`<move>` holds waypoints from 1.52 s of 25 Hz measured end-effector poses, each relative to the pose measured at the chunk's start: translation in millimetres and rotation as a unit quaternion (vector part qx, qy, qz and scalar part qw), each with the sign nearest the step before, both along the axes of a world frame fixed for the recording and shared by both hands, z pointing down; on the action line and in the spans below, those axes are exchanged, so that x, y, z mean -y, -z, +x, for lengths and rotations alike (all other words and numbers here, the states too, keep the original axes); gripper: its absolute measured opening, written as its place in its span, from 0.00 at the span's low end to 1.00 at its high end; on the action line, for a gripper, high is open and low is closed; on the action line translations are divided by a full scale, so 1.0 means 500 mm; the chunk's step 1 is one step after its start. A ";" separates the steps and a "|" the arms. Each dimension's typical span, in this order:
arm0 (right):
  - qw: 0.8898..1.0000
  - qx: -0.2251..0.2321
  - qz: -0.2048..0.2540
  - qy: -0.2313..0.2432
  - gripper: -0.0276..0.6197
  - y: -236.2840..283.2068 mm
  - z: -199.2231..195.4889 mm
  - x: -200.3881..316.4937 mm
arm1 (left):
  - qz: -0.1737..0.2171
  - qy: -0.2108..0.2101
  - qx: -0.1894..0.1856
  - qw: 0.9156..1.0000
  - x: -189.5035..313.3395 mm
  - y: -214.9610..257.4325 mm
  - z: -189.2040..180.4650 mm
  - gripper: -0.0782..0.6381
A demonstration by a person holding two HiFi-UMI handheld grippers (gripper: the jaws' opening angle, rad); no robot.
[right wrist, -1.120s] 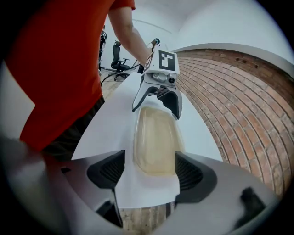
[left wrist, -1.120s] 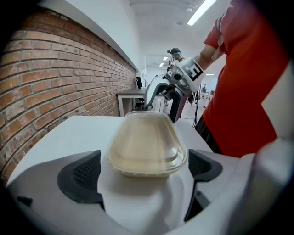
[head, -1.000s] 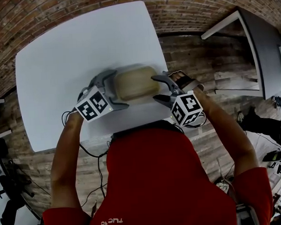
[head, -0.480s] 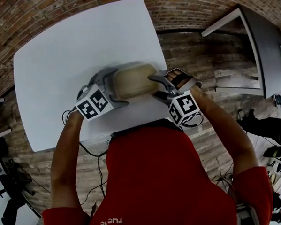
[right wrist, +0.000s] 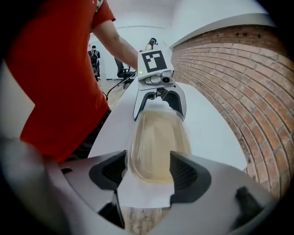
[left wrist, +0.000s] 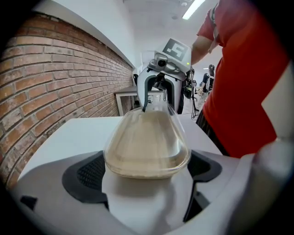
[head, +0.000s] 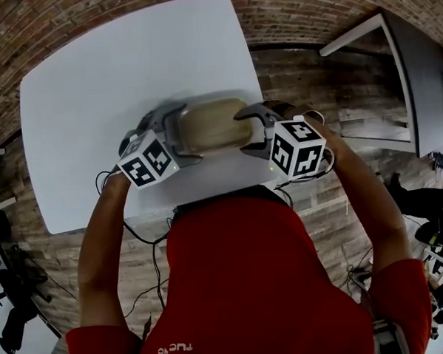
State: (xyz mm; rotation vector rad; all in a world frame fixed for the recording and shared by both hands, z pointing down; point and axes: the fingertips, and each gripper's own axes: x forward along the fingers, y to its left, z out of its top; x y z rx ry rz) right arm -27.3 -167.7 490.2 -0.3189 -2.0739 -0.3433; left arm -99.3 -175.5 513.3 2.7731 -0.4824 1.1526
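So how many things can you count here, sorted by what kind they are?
tongs: 2 (left tongs, right tongs)
clear-lidded container: 1
white table: 1
Total: 4

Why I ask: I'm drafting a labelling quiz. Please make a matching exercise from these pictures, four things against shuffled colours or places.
Things:
1. container
2. table
3. left gripper
4. shirt

Colours or places:
a. red
b. white
c. jaws on either side of one end of the container
d. clear, beige inside

Pairs: 1-d, 2-b, 3-c, 4-a.
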 end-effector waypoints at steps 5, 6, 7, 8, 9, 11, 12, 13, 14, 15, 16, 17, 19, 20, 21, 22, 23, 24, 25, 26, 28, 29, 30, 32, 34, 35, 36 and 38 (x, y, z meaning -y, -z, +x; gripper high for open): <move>0.997 0.005 0.077 0.003 0.51 -0.013 -0.012 0.000 | -0.004 0.008 0.001 1.000 -0.005 -0.002 -0.011 0.89; 0.995 0.013 0.095 0.002 0.51 -0.013 -0.016 -0.001 | -0.006 0.010 0.001 1.000 -0.006 -0.003 -0.013 0.89; 0.994 0.021 0.110 0.001 0.51 -0.012 -0.021 -0.003 | -0.007 0.012 0.000 1.000 -0.007 -0.003 -0.013 0.89; 0.992 0.028 0.122 0.002 0.51 -0.011 -0.027 -0.007 | -0.007 0.013 0.000 1.000 -0.009 -0.004 -0.013 0.89; 0.991 0.034 0.132 0.004 0.51 -0.009 -0.035 -0.013 | -0.008 0.014 -0.001 1.000 -0.010 -0.004 -0.012 0.89; 0.989 0.042 0.143 0.013 0.51 -0.007 -0.054 -0.026 | -0.008 0.017 -0.004 1.000 -0.010 -0.003 -0.011 0.89; 0.988 0.044 0.149 0.017 0.51 -0.008 -0.065 -0.032 | -0.008 0.018 -0.005 1.000 -0.009 -0.002 -0.011 0.89; 0.987 0.045 0.155 0.020 0.51 -0.011 -0.075 -0.037 | -0.008 0.020 -0.007 1.000 -0.009 -0.001 -0.010 0.89; 0.985 0.045 0.165 0.024 0.51 -0.016 -0.084 -0.039 | -0.008 0.022 -0.010 1.000 -0.009 0.001 -0.010 0.89; 0.983 0.043 0.178 0.027 0.51 -0.022 -0.090 -0.038 | -0.009 0.023 -0.012 1.000 -0.009 0.001 -0.009 0.89; 0.980 0.042 0.192 0.029 0.51 -0.026 -0.096 -0.035 | -0.010 0.025 -0.014 1.000 -0.009 0.002 -0.008 0.89; 0.978 0.042 0.204 0.032 0.51 -0.029 -0.102 -0.033 | -0.011 0.026 -0.015 0.999 -0.008 0.001 -0.008 0.89; 0.978 0.046 0.203 0.031 0.51 -0.030 -0.112 -0.037 | -0.012 0.027 -0.014 0.999 -0.008 -0.001 -0.011 0.89; 0.980 0.049 0.189 0.027 0.50 -0.027 -0.116 -0.040 | -0.011 0.027 -0.012 0.999 -0.007 -0.002 -0.013 0.89; 0.984 0.049 0.170 0.020 0.45 -0.025 -0.119 -0.044 | -0.010 0.026 -0.010 1.000 -0.006 -0.002 -0.015 0.89; 0.988 0.048 0.148 0.015 0.44 -0.023 -0.119 -0.047 | -0.008 0.025 -0.009 1.000 -0.006 -0.002 -0.015 0.89; 0.991 0.045 0.127 0.010 0.44 -0.021 -0.119 -0.049 | -0.007 0.023 -0.009 1.000 -0.006 -0.002 -0.015 0.89; 0.993 0.042 0.107 0.005 0.44 -0.018 -0.118 -0.050 | -0.007 0.022 -0.011 1.000 -0.006 -0.001 -0.014 0.89; 0.995 0.041 0.088 0.001 0.44 -0.015 -0.118 -0.051 | -0.006 0.020 -0.013 1.000 -0.008 0.000 -0.013 0.89; 0.997 0.040 0.071 -0.002 0.44 -0.011 -0.119 -0.052 | -0.006 0.017 -0.014 1.000 -0.010 -0.001 -0.014 0.89; 0.998 0.043 0.040 -0.010 0.44 -0.002 -0.122 -0.052 | -0.003 0.009 -0.004 1.000 -0.015 -0.007 -0.019 0.89; 0.999 0.046 0.025 -0.015 0.44 0.004 -0.123 -0.052 | -0.001 0.005 0.001 1.000 -0.017 -0.011 -0.021 0.89; 0.999 0.049 0.011 -0.020 0.43 0.010 -0.125 -0.052 | 0.000 0.005 0.000 1.000 -0.016 -0.013 -0.021 0.89; 0.998 0.050 -0.010 -0.028 0.43 0.018 -0.128 -0.051 | 0.001 0.012 -0.013 1.000 -0.010 -0.007 -0.018 0.89; 0.999 0.045 -0.011 -0.029 0.43 0.019 -0.130 -0.049 | 0.002 0.021 -0.024 0.999 -0.003 -0.001 -0.016 0.89; 0.999 0.040 -0.002 -0.025 0.43 0.018 -0.131 -0.049 | 0.002 0.022 -0.026 0.999 -0.001 0.001 -0.016 0.89; 0.999 0.035 0.012 -0.021 0.43 0.016 -0.131 -0.048 | 0.003 0.023 -0.026 0.999 -0.001 0.001 -0.017 0.89; 0.998 0.029 0.051 -0.009 0.43 0.010 -0.131 -0.048 | 0.003 0.022 -0.025 0.999 -0.001 0.001 -0.019 0.89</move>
